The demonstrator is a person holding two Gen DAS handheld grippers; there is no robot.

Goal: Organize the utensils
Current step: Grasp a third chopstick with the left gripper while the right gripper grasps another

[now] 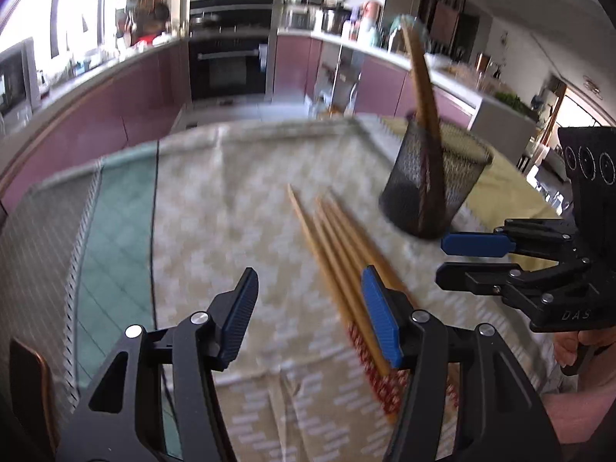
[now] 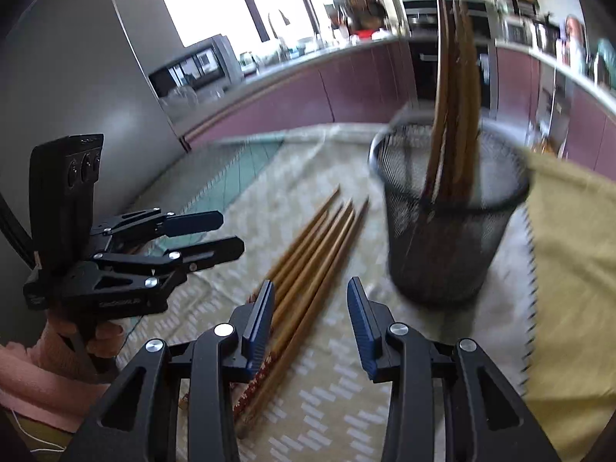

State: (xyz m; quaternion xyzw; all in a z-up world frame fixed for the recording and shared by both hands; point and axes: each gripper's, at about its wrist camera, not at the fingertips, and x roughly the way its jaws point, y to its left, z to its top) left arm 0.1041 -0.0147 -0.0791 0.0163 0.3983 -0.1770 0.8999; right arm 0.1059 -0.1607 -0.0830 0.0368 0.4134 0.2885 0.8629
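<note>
Several wooden chopsticks (image 1: 338, 258) lie side by side on a patterned cloth (image 1: 238, 200); they also show in the right wrist view (image 2: 308, 265). A black mesh cup (image 1: 435, 181) stands to their right and holds more chopsticks upright (image 1: 421, 84); the cup (image 2: 450, 231) and its chopsticks (image 2: 458, 88) show in the right wrist view too. My left gripper (image 1: 308, 313) is open and empty above the near ends of the lying chopsticks. My right gripper (image 2: 310, 325) is open and empty just above them; it shows from the side in the left wrist view (image 1: 441, 260).
A yellow cloth (image 2: 569, 269) lies right of the cup. A teal mat (image 1: 115, 238) lies left of the patterned cloth. Kitchen counters and an oven (image 1: 229, 57) stand behind the table. The left gripper shows from the side in the right wrist view (image 2: 231, 235).
</note>
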